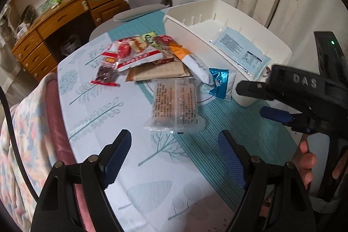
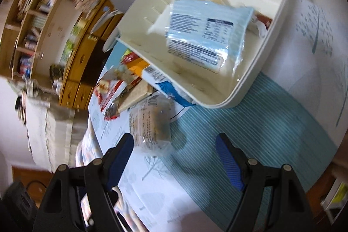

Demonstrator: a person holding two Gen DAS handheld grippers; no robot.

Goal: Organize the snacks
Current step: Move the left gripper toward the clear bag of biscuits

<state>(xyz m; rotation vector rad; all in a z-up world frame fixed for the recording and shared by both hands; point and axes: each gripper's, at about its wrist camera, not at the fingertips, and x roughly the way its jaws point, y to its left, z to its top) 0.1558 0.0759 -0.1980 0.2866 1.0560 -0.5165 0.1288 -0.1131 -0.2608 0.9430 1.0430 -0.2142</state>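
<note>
Jaws of both grippers spread, empty, clear packet [image 1: 175, 105] beside bin [image 1: 243, 77] corner.

A red-brown packet [image 2: 264, 21] lay mostly hidden under the blue pack [image 2: 206, 36] in the bin [image 2: 250, 88] — print on both blurred, unreadable.
</note>
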